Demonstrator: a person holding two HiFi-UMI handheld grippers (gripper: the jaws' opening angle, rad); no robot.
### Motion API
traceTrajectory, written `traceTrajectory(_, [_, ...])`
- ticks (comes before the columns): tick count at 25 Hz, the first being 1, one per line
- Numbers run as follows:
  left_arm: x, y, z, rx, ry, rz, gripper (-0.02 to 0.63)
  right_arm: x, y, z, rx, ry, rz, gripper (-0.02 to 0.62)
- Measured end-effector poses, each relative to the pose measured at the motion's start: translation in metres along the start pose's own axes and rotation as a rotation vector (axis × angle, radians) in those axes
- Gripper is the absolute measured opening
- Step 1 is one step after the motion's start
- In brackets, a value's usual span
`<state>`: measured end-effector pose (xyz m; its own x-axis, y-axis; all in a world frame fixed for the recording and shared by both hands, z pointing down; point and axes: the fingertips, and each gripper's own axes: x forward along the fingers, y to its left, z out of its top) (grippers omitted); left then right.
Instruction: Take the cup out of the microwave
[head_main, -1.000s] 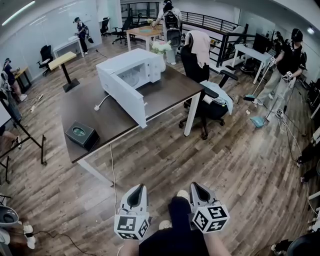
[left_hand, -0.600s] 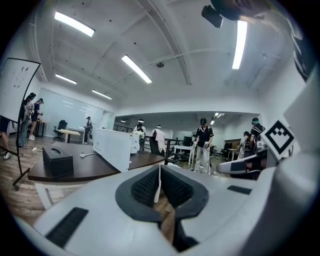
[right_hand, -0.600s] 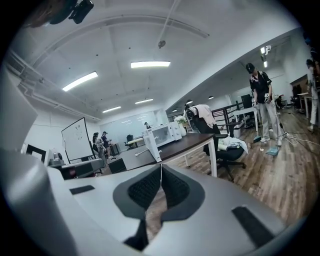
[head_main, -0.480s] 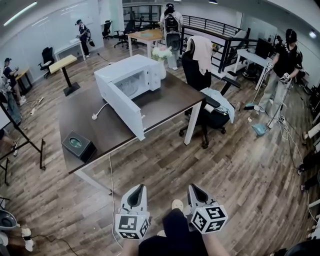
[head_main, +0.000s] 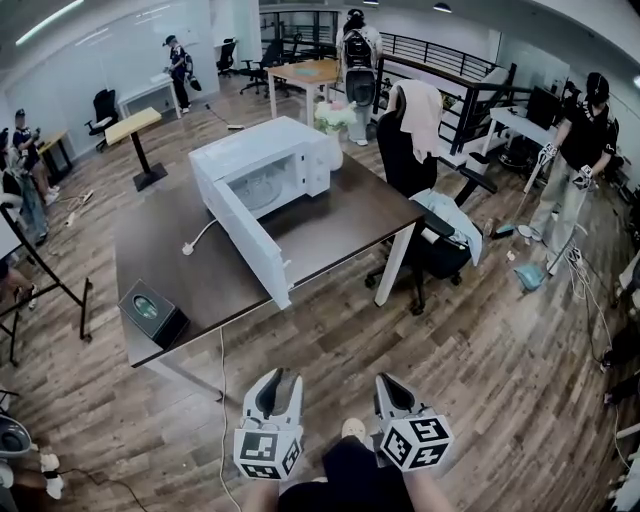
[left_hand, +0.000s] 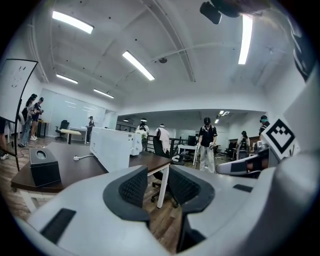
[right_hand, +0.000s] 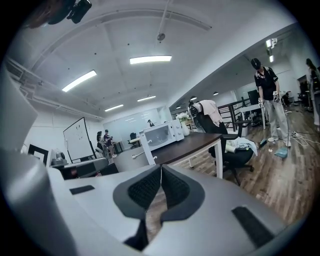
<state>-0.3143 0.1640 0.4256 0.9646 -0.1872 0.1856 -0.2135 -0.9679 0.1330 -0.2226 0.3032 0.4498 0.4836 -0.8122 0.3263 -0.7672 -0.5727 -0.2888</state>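
Left gripper (left_hand: 157, 181) is empty, its jaws a little apart and just now opening. The right gripper (right_hand: 161, 175) is empty too, jaws pressed together. I cannot make out the cup. I judge it sits inside the microwave (head_main: 262, 150), whose door (head_main: 248, 240) is swung wide toward me on the table (head_main: 340, 215), well beyond both grippers. I should come up square to the cavity (head_main: 255, 188), skirt the door's edge, spread the jaws wider before reaching in, and bring the cup out level.

The microwave (head_main: 255, 150) is white, the surface (head_main: 350, 222) dark brown, the box (head_main: 150, 312) black, and the floor (head_main: 500, 350) brown wood-grain planks.
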Motion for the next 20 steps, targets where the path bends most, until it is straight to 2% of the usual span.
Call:
traceTrajectory(6, [0.044, 0.005, 0.007, -0.008, 0.002, 0.015, 0.172, 0.036, -0.022, 0.018, 0.004, 0.013, 0.021, -0.006])
traceTrajectory(12, [0.085, 0.011, 0.016, -0.023, -0.037, 0.042, 0.333, 0.068, -0.047, 0.034, 0.002, 0.027, 0.044, -0.006])
traceTrajectory(20, [0.128, 0.023, 0.021, -0.056, -0.076, 0.16, 0.446, 0.107, -0.076, 0.052, -0.007, 0.035, 0.096, -0.006])
